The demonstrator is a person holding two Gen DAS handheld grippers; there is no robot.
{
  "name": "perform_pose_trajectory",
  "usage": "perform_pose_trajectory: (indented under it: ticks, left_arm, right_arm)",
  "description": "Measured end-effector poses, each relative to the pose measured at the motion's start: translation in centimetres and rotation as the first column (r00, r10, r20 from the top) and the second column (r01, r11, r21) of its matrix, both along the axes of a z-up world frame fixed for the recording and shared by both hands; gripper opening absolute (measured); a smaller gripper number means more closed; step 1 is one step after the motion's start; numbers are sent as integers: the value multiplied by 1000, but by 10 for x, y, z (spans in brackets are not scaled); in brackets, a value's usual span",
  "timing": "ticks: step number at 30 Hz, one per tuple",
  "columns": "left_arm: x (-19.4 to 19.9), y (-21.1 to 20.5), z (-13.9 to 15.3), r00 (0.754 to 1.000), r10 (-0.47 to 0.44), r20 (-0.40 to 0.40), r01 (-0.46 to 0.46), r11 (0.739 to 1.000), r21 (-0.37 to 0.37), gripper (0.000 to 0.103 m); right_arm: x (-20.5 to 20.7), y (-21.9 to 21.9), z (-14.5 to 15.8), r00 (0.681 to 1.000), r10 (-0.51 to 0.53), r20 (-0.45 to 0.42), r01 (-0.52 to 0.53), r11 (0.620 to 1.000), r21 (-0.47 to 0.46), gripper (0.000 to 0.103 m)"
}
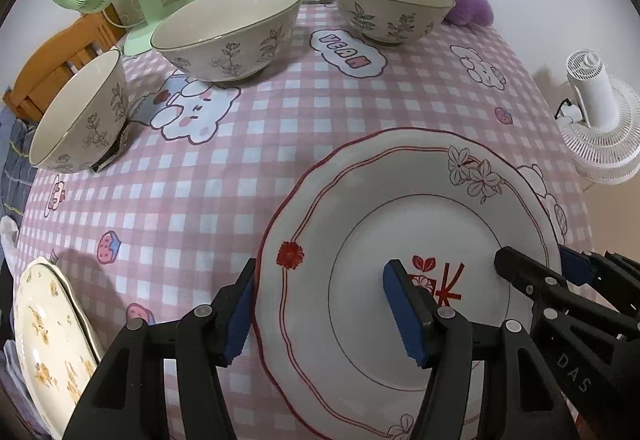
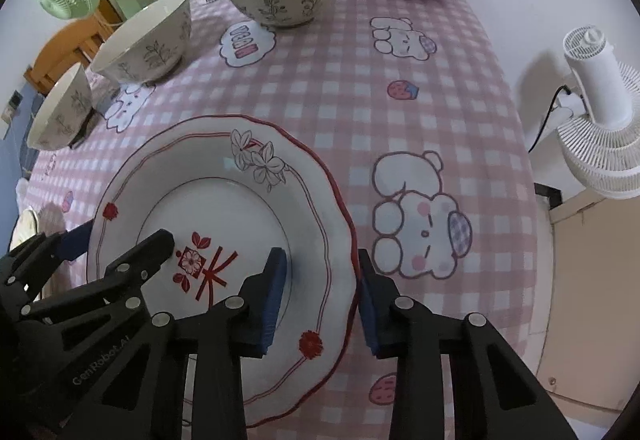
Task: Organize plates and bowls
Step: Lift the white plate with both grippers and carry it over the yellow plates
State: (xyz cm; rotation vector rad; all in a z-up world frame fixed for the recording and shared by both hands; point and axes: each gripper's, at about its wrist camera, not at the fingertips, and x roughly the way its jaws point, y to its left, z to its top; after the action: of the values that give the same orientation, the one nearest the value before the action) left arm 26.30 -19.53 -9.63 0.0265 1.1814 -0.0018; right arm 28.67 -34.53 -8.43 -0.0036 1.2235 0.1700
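plate in hand: white scalloped ceramic plate with a red rim line and red flower marks [image 1: 404,240], flat on the pink checked tablecloth on the table [image 1: 224,200], near edge, centre.
left tongs [image 1: 324,314]: straddle the plate's left rim, one blue pad outside the rim, the other over the well; jaws medium-wide, pads look clear of the china, no grip visible.
right tongs [image 2: 322,302]: straddle the plate's right rim, one pad over the well, one just outside the rim; jaws narrower; can't tell whether the pads are already pressing.
bowls: three cream ceramic bowls with grey plant drawings, left [image 1: 80,112], middle [image 1: 228,32], far [image 1: 390,4]; each standing alone along the far side, well apart, none nested.
other plates: cream plate with yellow flowers [image 1: 48,344] at the near left table edge, seemingly on top of a second plate.
progress: early, judging by the layout. Possibly one plate pair stacked; red plate not yet lifted; bowls untouched.
left to do: grip and move the red plate to the stack, then nest the bowls.
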Motion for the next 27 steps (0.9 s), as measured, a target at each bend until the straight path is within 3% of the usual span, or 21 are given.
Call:
perform_pose_trajectory:
  ticks: [14,19,27]
  left_arm:
    - [-11,-13,7,1000,-23,-10,23,999,31,63]
    - [-19,-18,16,1000,-18,14,17,998,65,63]
    - [-34,-18,35,999,-34,36,32,998,54,63]
  right_arm:
    - [-2,-7,4,1000,-13,-3,13,1000,-11,37]
    - [-13,-10,12,1000,-23,6,23,1000,-8,37]
    - [-31,-12,31,998,-49,33,50,999,-20,37]
